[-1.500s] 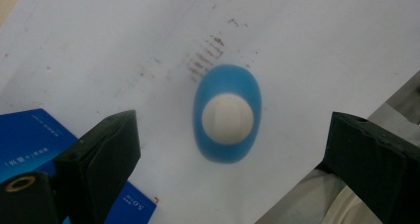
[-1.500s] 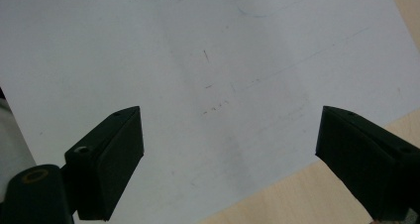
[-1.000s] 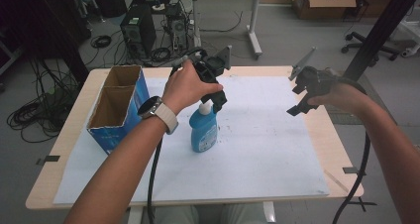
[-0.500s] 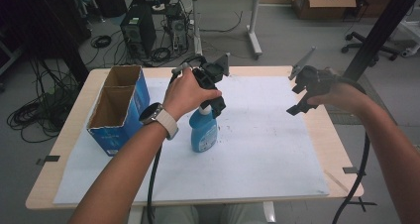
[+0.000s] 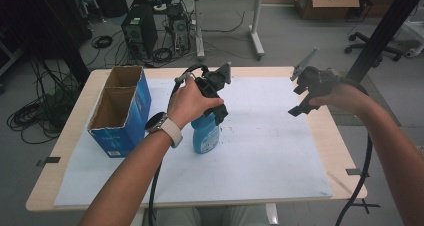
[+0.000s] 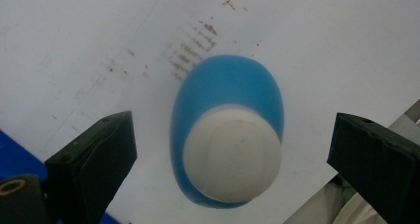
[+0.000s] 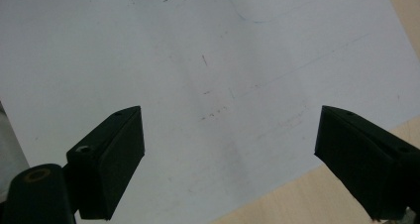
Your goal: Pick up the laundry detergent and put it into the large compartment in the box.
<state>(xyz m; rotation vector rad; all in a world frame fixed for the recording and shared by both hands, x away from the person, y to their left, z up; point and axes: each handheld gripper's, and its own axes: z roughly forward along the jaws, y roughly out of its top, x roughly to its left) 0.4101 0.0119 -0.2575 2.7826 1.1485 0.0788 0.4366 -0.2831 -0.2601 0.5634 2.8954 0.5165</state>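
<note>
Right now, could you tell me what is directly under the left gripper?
The blue bottle stands upright on the white sheet below the open left gripper; its white cap hides its neck.

The bottle (image 6: 228, 130) is bright blue with an off-white, faintly smudged cap; the sheet (image 5: 270, 151) beneath it is pale white-grey, speckled with small brown marks just beyond the bottle; the box (image 5: 120, 113) left of the bottle is blue outside and plain brown cardboard inside; the bench (image 5: 345, 151) shows light tan wood past the sheet's edges; the left claw (image 6: 233, 159) and right claw (image 7: 228, 159) are matt black; the watch strap (image 5: 171, 131) near the bottle is cream.
</note>
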